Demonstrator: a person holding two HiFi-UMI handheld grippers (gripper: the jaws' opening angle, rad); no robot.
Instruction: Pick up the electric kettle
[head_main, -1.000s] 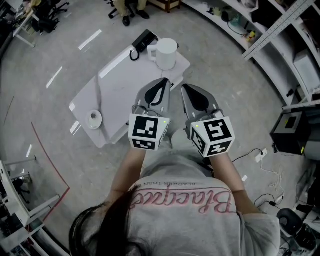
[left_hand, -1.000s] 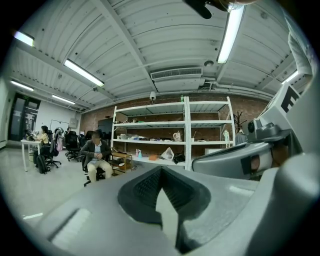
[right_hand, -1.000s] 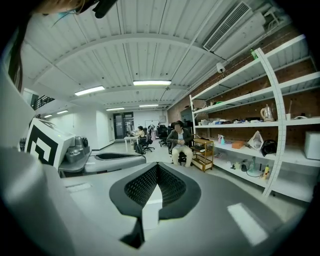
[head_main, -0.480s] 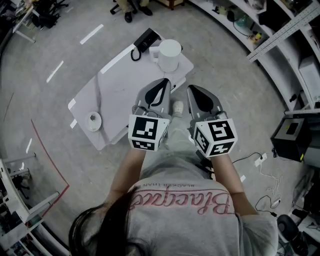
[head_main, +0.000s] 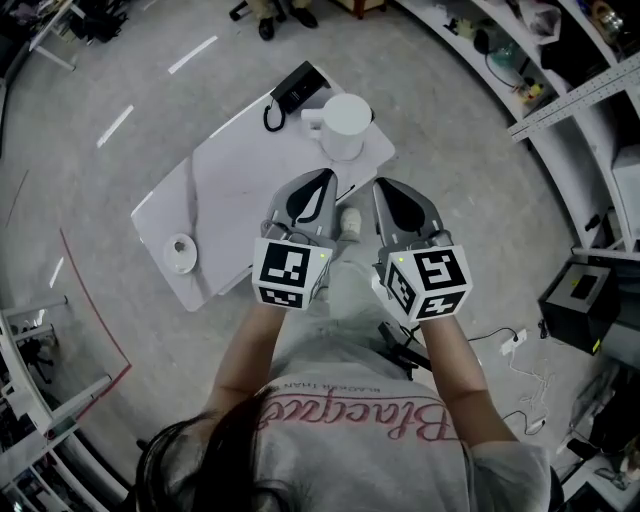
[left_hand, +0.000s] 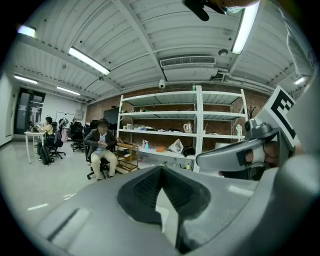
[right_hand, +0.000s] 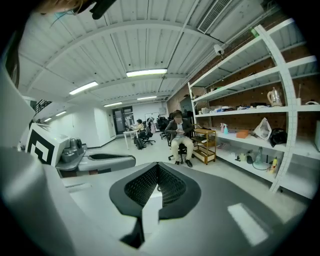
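The white electric kettle (head_main: 346, 125) stands upright near the far right corner of a white table (head_main: 230, 190), its handle turned left. My left gripper (head_main: 321, 180) and right gripper (head_main: 386, 190) are held side by side in front of my body, short of the table's near edge and below the kettle. On both, the jaws stand pressed together with nothing between them. The left gripper (left_hand: 162, 181) and right gripper (right_hand: 157, 183) views look level out into the room, and the kettle is not visible in either.
A black base with a cord (head_main: 290, 90) lies at the table's far edge, left of the kettle. A small round white object (head_main: 180, 250) sits at the table's near left corner. Shelving (right_hand: 250, 120) lines the right wall. A seated person (left_hand: 102, 150) is across the room.
The table and kettle have shifted a little lower and rightward in the head view as I step. Both grippers remain shut and side by side.
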